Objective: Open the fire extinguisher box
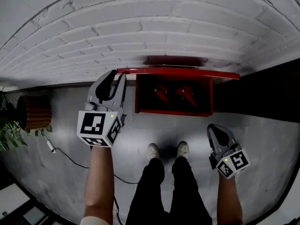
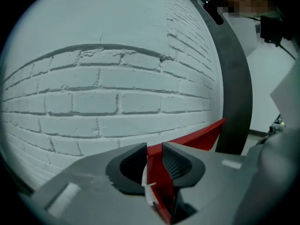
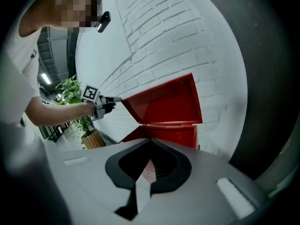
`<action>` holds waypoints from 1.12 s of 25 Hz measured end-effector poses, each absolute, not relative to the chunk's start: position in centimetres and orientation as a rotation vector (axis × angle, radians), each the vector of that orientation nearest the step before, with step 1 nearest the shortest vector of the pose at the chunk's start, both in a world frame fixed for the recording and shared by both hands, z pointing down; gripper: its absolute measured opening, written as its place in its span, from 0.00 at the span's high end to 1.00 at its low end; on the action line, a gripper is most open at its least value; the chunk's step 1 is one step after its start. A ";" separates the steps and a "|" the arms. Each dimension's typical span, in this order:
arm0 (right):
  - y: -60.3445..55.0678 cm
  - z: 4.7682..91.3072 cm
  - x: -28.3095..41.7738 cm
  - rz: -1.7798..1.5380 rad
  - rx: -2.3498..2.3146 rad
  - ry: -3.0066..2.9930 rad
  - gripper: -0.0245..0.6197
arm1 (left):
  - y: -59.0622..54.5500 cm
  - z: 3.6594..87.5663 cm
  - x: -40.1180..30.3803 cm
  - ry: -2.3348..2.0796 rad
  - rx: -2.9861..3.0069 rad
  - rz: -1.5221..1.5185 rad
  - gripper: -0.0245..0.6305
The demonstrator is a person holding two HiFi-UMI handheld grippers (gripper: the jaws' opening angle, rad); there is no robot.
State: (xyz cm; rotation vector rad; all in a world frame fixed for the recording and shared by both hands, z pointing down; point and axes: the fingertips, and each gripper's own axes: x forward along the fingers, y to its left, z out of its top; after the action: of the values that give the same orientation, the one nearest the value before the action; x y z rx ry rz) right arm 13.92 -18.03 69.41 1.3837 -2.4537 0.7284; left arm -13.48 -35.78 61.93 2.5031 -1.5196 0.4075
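Observation:
A red fire extinguisher box [image 1: 173,110] stands on the floor against the white brick wall, with two red extinguishers [image 1: 161,93] lying inside. Its lid [image 1: 187,72] is raised and leans towards the wall. My left gripper [image 1: 119,77] is shut on the lid's left end. In the left gripper view the lid's red edge [image 2: 197,135] runs between the pads of that gripper [image 2: 154,149]. My right gripper [image 1: 214,128] hangs low to the right of the box, shut and holding nothing. The right gripper view looks past its closed jaws [image 3: 150,143] at the raised lid [image 3: 164,102] and the left gripper [image 3: 115,99].
A potted plant in a ribbed brown pot [image 1: 33,111] stands at the left by the wall. A thin cable [image 1: 70,158] trails over the grey floor. The person's shoes [image 1: 166,150] are just in front of the box. A dark wall strip [image 1: 262,93] lies at the right.

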 end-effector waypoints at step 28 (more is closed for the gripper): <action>-23.9 62.5 13.7 0.525 1.415 -2.534 0.95 | -30.5 61.5 -11.3 -1.575 2.511 0.466 0.94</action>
State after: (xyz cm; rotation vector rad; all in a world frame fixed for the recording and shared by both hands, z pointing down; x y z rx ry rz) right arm 13.67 -23.86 62.46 1.4150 -2.5339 0.5245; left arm -11.29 -30.46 61.51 2.5108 -1.5751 0.4656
